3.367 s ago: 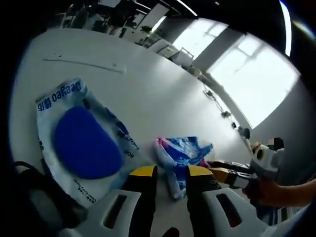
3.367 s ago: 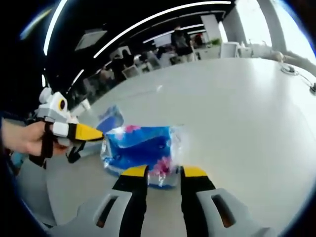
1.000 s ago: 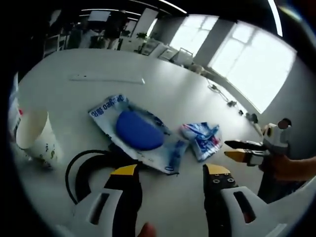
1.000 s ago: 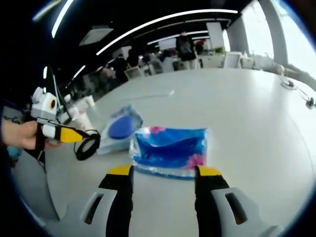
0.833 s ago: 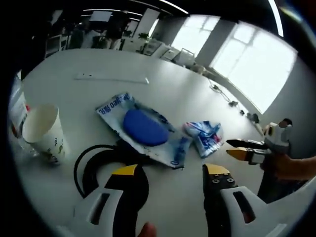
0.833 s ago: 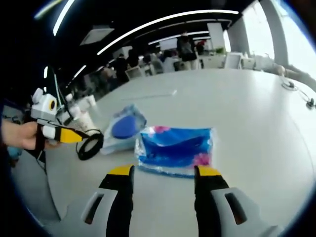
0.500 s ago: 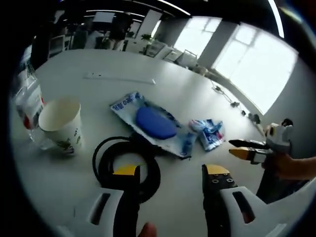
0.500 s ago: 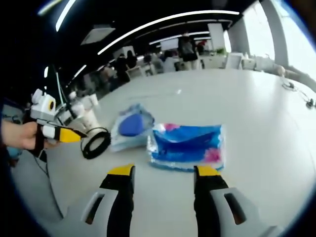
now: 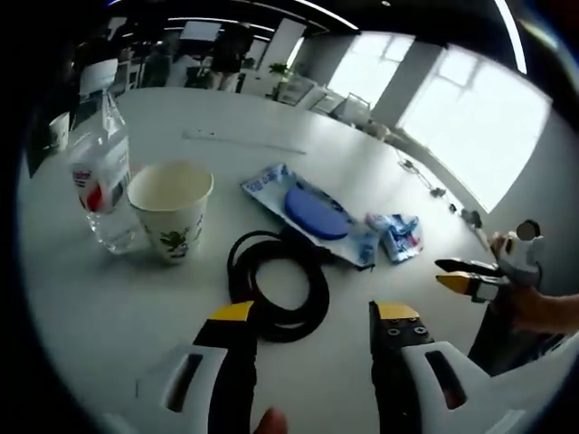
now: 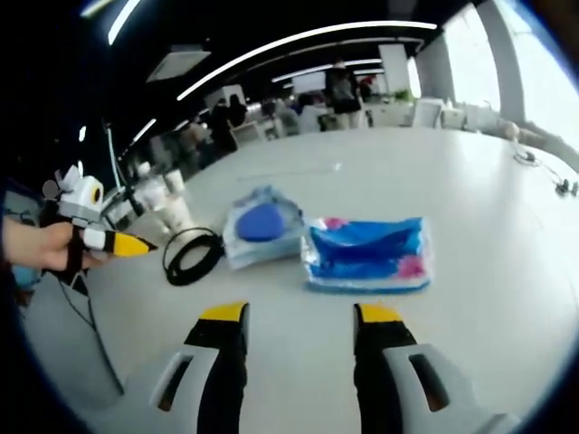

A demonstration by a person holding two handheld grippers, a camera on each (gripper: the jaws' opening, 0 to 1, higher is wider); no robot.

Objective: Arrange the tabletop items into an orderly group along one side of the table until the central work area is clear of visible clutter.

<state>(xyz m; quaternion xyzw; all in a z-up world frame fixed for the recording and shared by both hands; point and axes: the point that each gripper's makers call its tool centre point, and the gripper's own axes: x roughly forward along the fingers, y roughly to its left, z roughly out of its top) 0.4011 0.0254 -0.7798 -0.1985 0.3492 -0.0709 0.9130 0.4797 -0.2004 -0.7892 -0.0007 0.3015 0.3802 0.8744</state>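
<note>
Left gripper (image 9: 314, 314): jaws spread wide, nothing between them, hovering just above the white table (image 9: 163, 325); in the right gripper view it comes in from the left, held in a hand (image 10: 36, 249).
Right gripper (image 10: 291, 315): jaws wide apart too, holding nothing, hanging over bare tabletop; in the left gripper view it pokes in from the right, well apart from the items.
Paper cup (image 9: 171, 207): upright, ahead and left of the left gripper's jaws, mouth open, inside looks empty.
Water bottle (image 9: 102, 172): clear plastic, red-and-white label, standing just left of the cup; can't tell how full it is.
Black cable coil (image 9: 278, 287): lying flat right ahead of the left jaws, between them and the packet.
Packet with blue disc (image 9: 314, 213): flat white-and-blue pack beyond the coil, its near edge just at the coil's far side.
Blue wipes pack (image 10: 367, 252): lying flat straight ahead of the right gripper's jaws, just right of the disc packet, the two nearly touching.
Beyond: a pale strip (image 9: 242, 141) lies farther out on the table.
</note>
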